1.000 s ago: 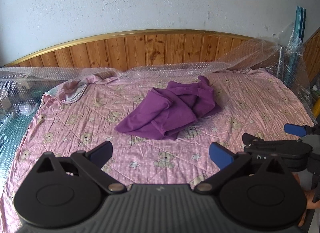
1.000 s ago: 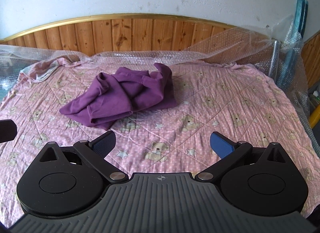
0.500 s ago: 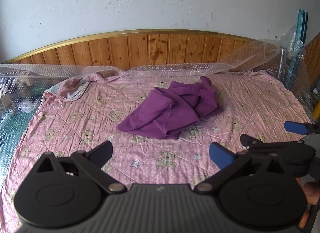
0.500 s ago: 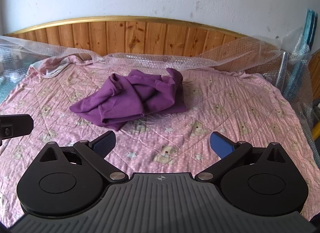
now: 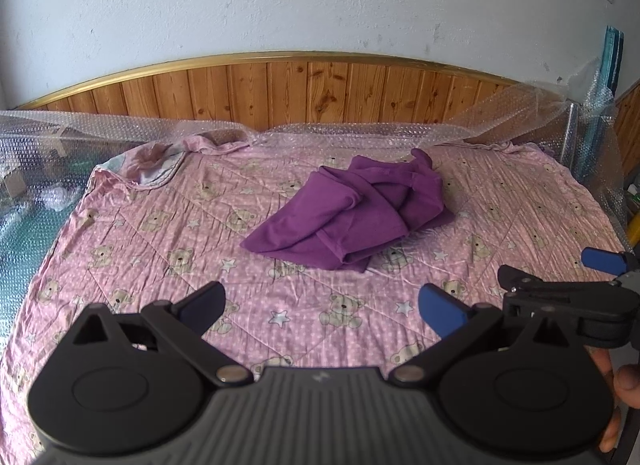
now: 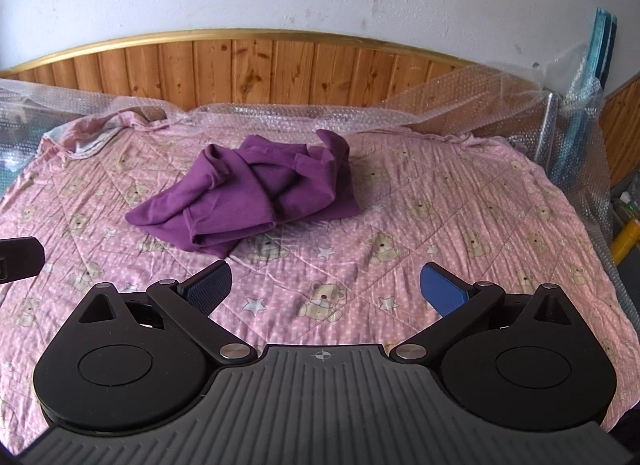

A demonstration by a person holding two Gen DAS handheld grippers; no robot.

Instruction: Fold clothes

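Purple garment [image 5: 352, 213] crumpled on bedspread [image 5: 160, 225]

- Left gripper [image 5: 322, 307]: jaws sitting spread wide, nothing btwn the blue pads, pointing fwd, level.
- Right gripper [image 6: 326, 289]: jaws also gaping wide, empty, pointing fwd.
- Right gripper showing at the right edge of left wrist view, just beside the left one, roughly abreast.
- Person's fingers [image 5: 626, 385] wrapping the right gripper's handle, low right of that view.

Black tool [image 6: 325, 291], blue fingertips [image 6: 442, 294]
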